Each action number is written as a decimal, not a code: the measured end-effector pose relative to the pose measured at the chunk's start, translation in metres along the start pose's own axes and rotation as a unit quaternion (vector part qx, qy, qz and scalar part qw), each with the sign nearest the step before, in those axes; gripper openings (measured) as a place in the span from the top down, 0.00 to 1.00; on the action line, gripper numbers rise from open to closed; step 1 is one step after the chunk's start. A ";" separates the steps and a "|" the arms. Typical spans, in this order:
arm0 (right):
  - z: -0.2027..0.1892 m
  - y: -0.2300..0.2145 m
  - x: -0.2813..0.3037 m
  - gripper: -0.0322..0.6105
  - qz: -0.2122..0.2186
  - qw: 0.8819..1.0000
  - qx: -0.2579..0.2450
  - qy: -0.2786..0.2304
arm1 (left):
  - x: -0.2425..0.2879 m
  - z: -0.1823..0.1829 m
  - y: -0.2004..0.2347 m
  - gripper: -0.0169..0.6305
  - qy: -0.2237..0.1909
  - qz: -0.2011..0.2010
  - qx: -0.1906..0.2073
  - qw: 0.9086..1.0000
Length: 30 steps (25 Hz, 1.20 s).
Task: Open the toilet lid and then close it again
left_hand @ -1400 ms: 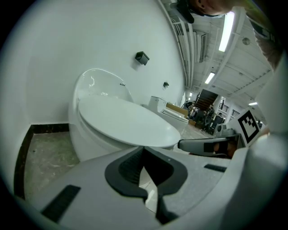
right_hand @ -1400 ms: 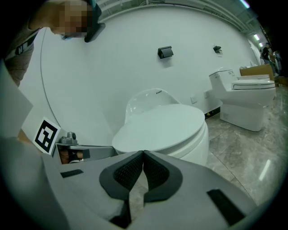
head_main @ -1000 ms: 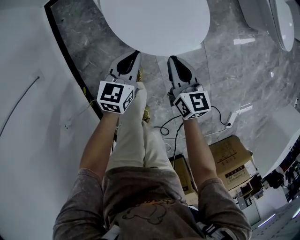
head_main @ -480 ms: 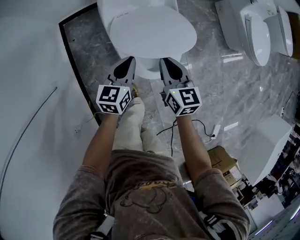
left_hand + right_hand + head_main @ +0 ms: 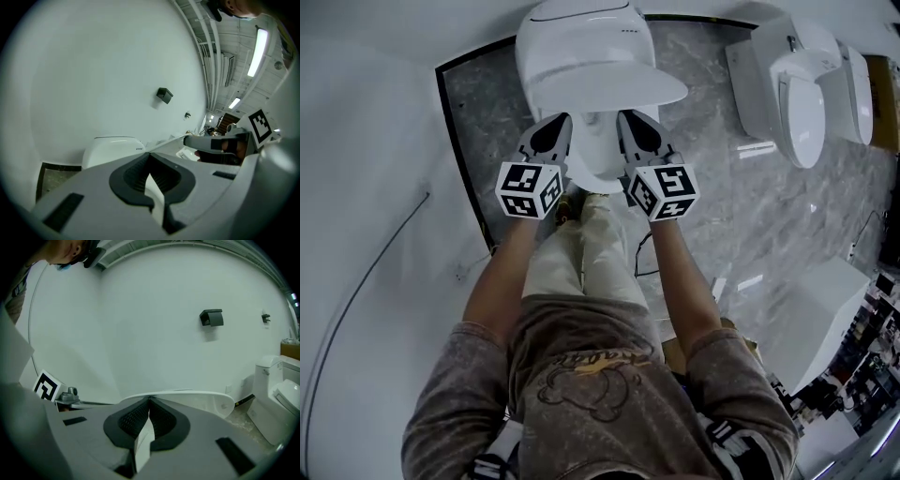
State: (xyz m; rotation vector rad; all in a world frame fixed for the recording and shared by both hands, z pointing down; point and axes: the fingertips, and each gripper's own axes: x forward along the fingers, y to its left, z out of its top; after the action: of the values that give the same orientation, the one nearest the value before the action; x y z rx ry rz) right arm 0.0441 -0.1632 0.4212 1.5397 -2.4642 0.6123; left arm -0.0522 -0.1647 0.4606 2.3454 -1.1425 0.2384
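Wall: a plain white wall rises behind the toilet and fills most of both gripper views.
Floor: grey veined marble floor, edged on the left by a black strip.
Person: seen from above, brown top and pale trousers, both forearms stretched out towards the toilet.
Toilet: a white toilet stands at the top of the head view, directly in front of the person; its bowl shows between the two tools.
Toilet lid: the toilet lid is partly raised, its front edge up off the bowl. In the right gripper view its thin rim curves just past the jaw tips and part of its underside shows.
Neighbouring toilets: two more white toilets stand to the right, well apart from the first.
Left tool: the left tool is at the lid's front left edge, tip just under the rim. It is clenched, jaws meeting at the tips with nothing pinched between them.
Right tool: the right tool is at the lid's front right edge, tip likewise at the rim. It is clenched too, and nothing is gripped.
Contact: whether the lid rests on the tips cannot be told for certain.
Marker cubes: one on each tool, left and right, level with each other.
Wall fitting: a small black fitting is fixed high on the wall.
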 end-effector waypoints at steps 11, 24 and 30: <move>0.071 -0.015 0.078 0.91 0.048 0.999 -0.017 -0.008 | 0.044 0.069 0.050 0.96 -0.018 0.046 -0.010 0.999; 0.095 -0.021 0.136 0.91 0.080 0.996 -0.030 0.010 | 0.074 0.115 0.087 0.96 -0.036 0.070 -0.012 0.997; 0.119 -0.029 0.121 0.90 0.081 0.996 -0.026 -0.013 | 0.073 0.153 0.076 0.96 -0.062 0.066 0.023 0.996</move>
State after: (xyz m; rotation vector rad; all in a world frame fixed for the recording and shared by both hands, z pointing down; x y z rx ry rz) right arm 0.0238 -0.3243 0.3641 1.3460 -2.6216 0.5509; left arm -0.0755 -0.3330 0.3853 2.3559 -1.3672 0.1696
